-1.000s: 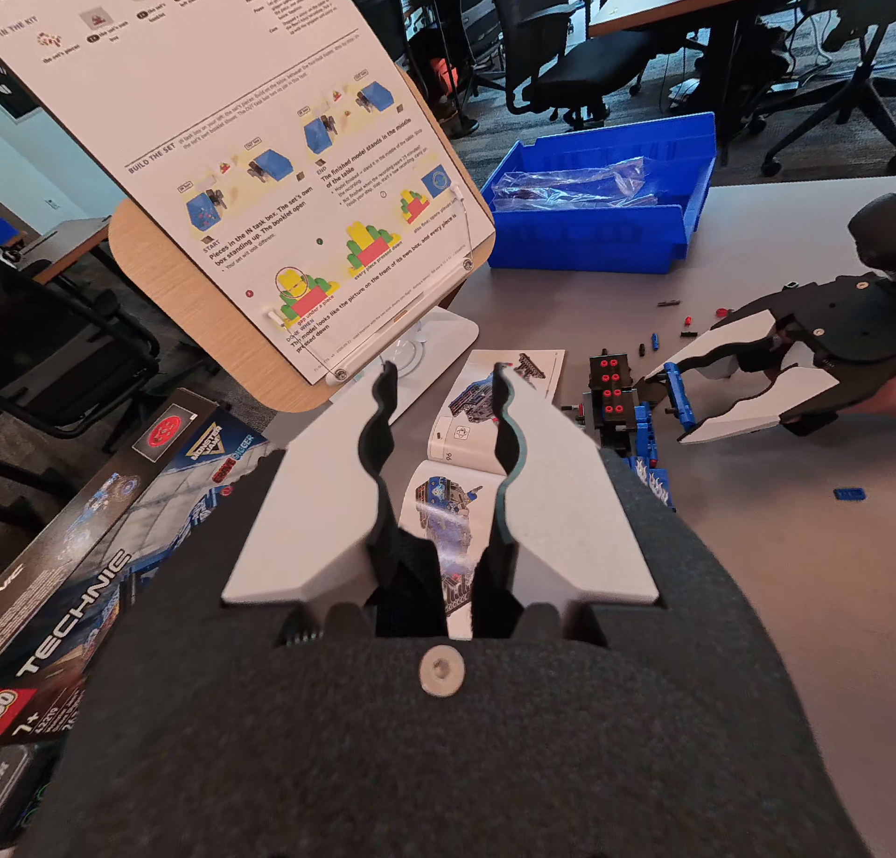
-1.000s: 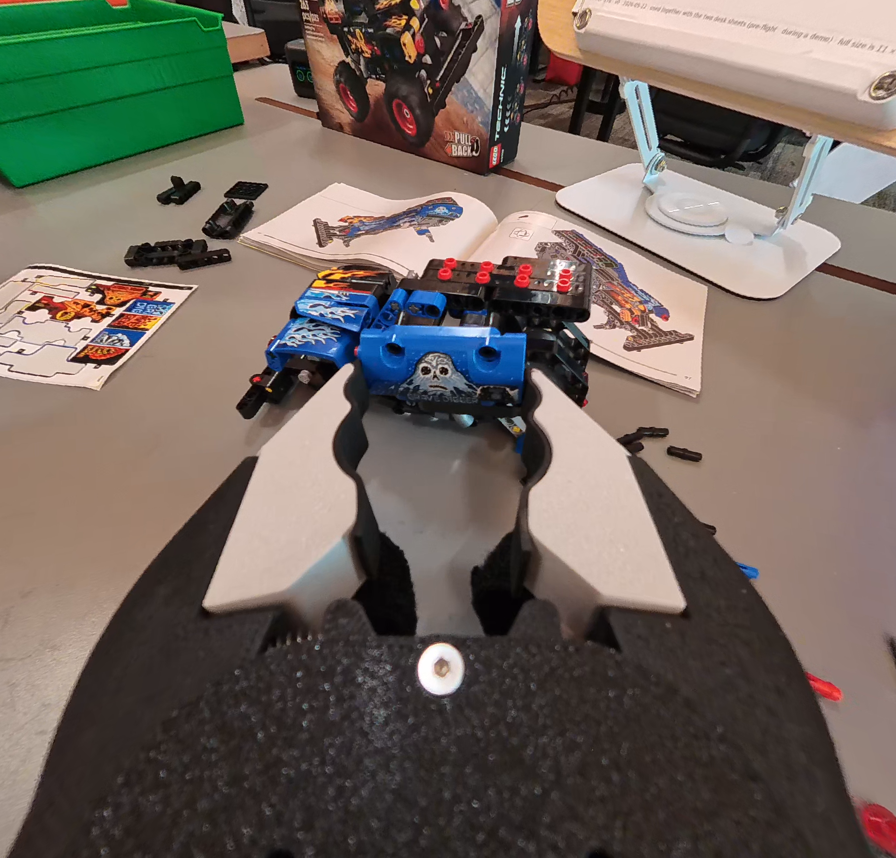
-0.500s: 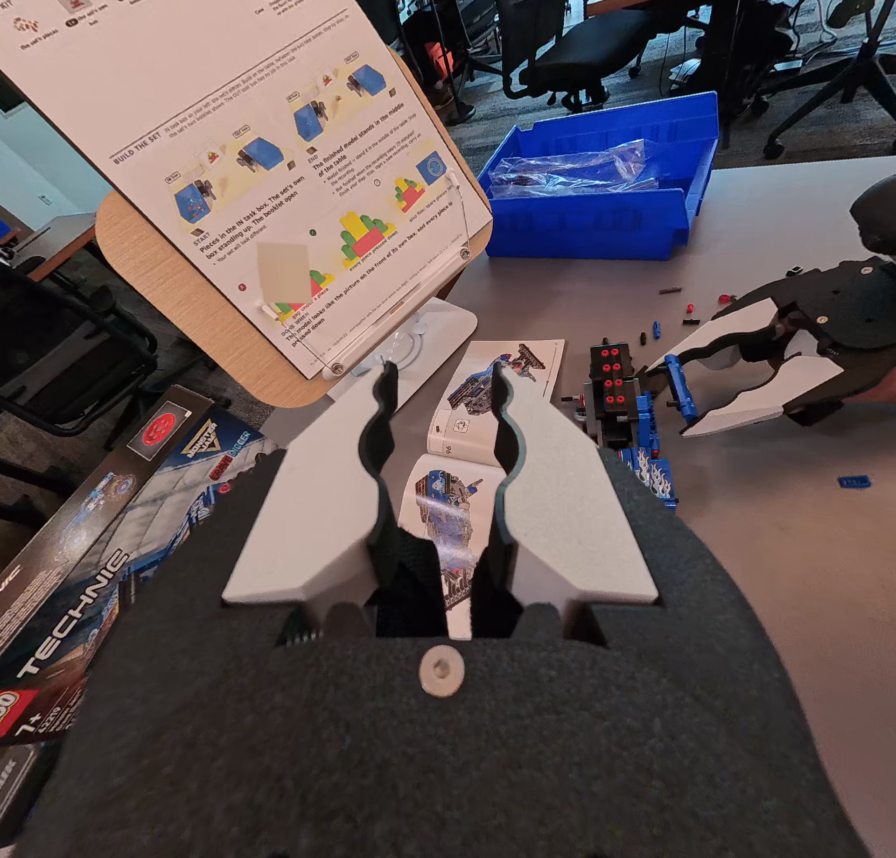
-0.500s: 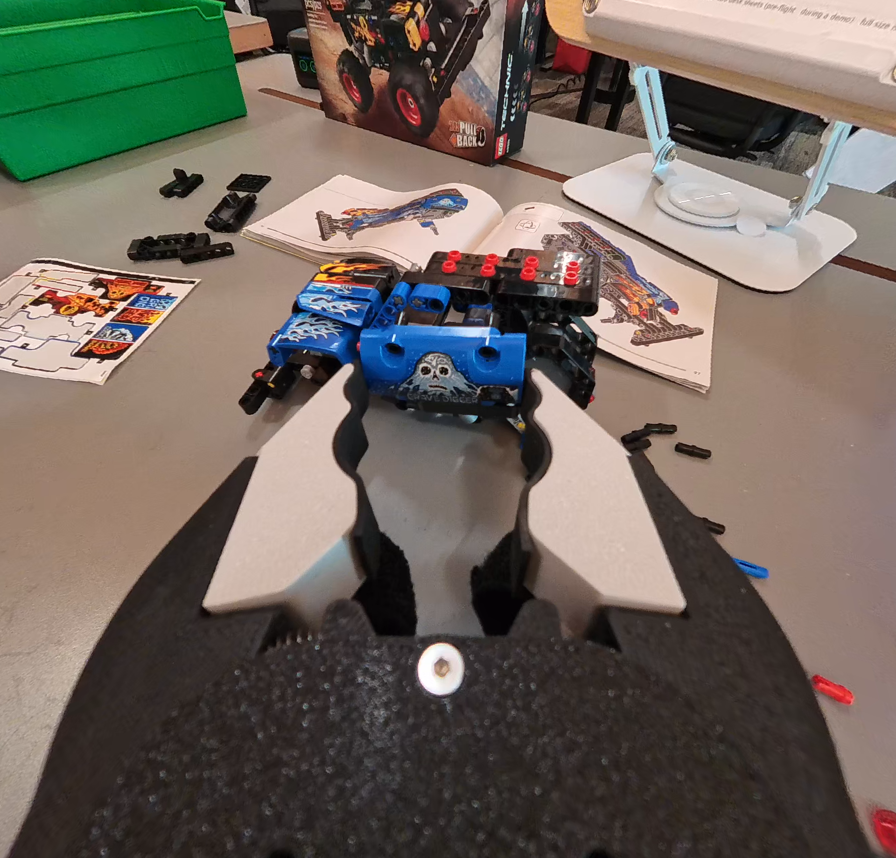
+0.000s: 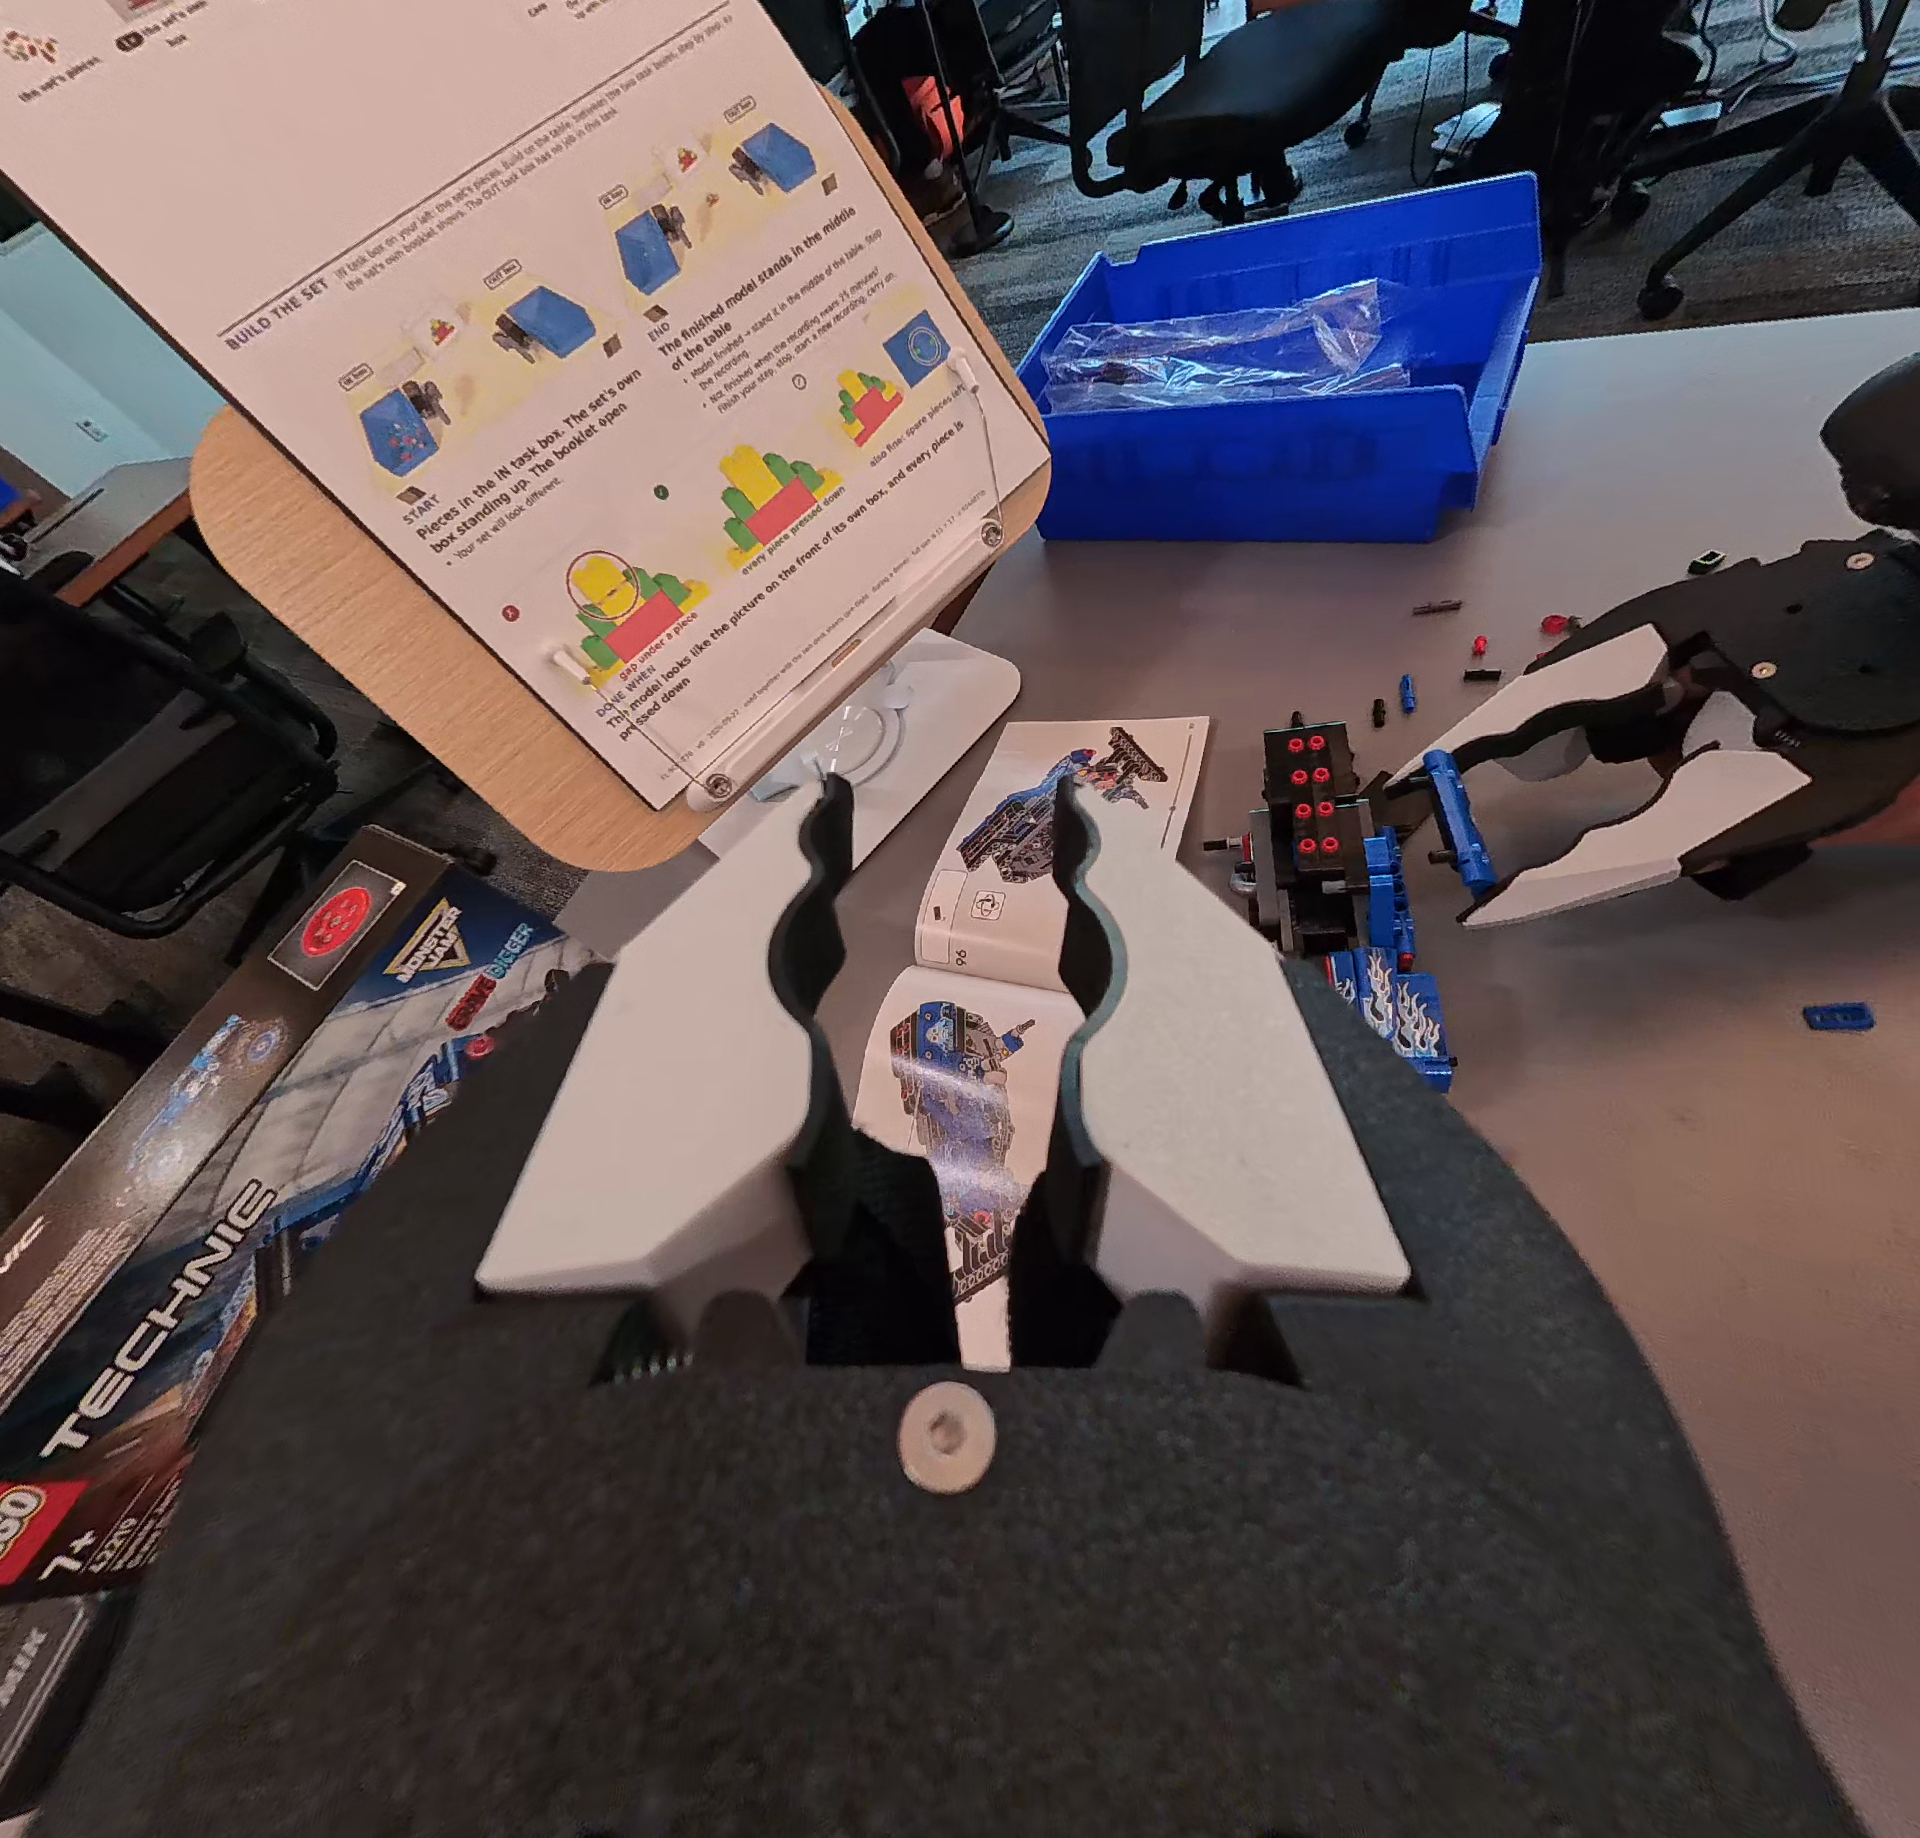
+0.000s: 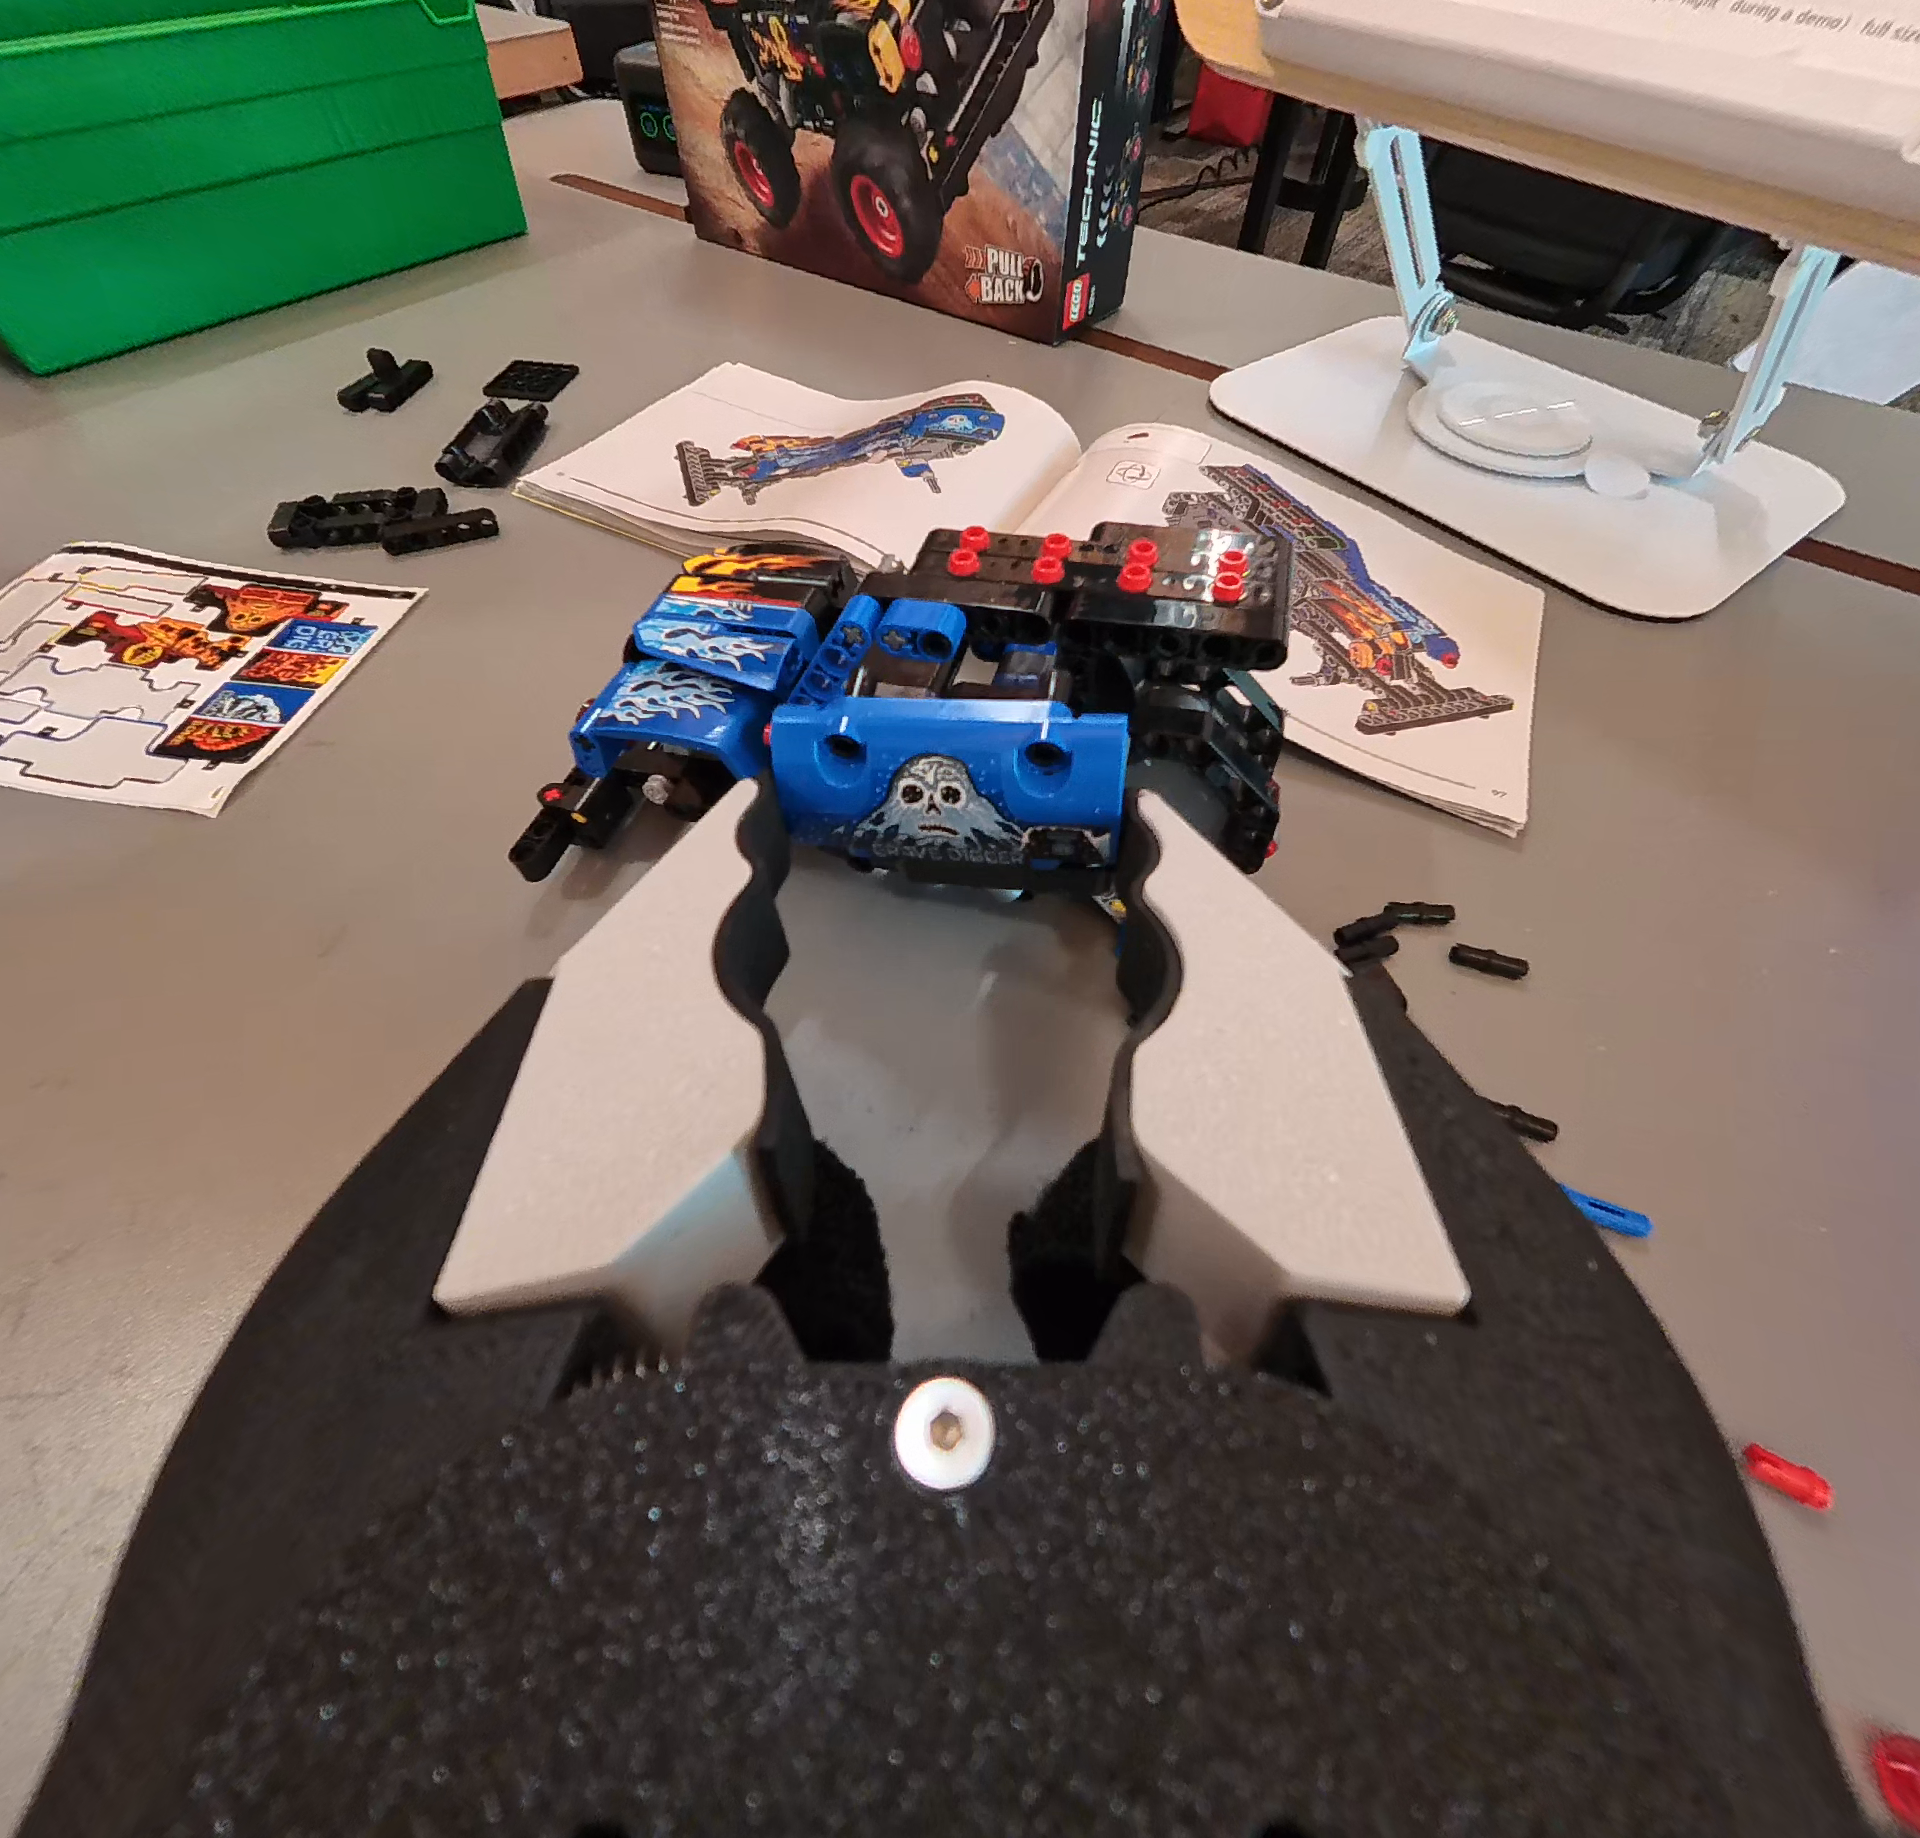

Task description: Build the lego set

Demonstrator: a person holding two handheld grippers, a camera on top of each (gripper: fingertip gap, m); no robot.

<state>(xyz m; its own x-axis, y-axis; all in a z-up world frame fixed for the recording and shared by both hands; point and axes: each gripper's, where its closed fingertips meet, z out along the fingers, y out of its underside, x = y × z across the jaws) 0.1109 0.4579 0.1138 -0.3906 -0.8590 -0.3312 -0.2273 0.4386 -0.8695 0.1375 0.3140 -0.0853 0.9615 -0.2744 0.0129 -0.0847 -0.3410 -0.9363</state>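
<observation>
The half-built blue and black truck model point(image 6: 1039, 635) lies on the grey table point(image 6: 260, 957), partly on the open instruction booklet point(image 6: 831, 458). Its blue skull panel point(image 6: 940, 780) faces my right gripper point(image 6: 951, 822). That gripper is open, low over the table, with one fingertip at each end of the panel. I cannot tell if they touch it. My left gripper point(image 5: 951, 822) is open and empty, held above the booklet point(image 5: 1081, 801), left of the model point(image 5: 1314, 853). The right gripper also shows in the left wrist view point(image 5: 1439, 843).
The set's box point(image 6: 904, 105) and a green bin point(image 6: 239, 157) stand at the back. A sticker sheet point(image 6: 156, 676) and black loose parts point(image 6: 384, 521) lie to the left. Small pins point(image 6: 1392, 931) lie to the right. A blue bin point(image 5: 1299, 417) holds bags. A sheet stand point(image 5: 520, 334) overhangs the table. My right fingertips sit around 25 cm from my left ones.
Both cameras have drifted slightly. The right gripper stays at the blue panel with the same jaw gap. The left gripper stays open over the booklet. The model has not moved.
</observation>
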